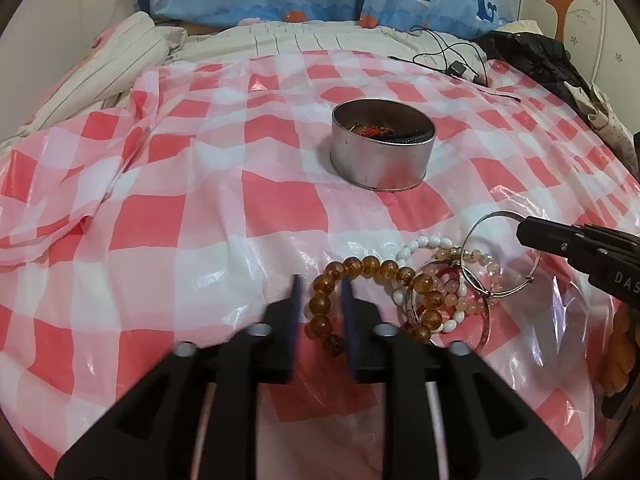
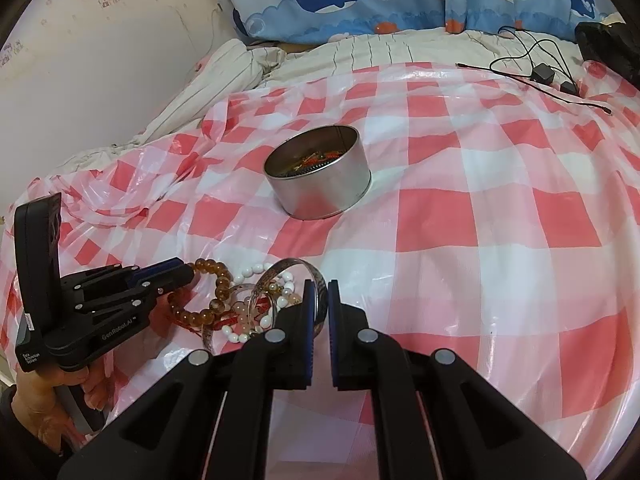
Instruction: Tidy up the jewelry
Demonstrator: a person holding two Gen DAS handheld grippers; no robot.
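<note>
silver bangle [image 2: 320, 280] is pinched by the right gripper [image 2: 319, 286]; left gripper [image 1: 322, 294], slightly spread, straddles the amber bead bracelet [image 1: 360, 268]. tangled strands could drag along toward the tin [image 1: 382, 160].

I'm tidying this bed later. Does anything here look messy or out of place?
Yes. The bracelets lie tangled in one heap on the checked plastic sheet instead of in the round tin. The sheet is bunched and wrinkled at its left edge. A black cable with adapter sprawls loose near the pillows.

red-white checked sheet [image 1: 200, 208], amber beads [image 1: 360, 266]
</note>
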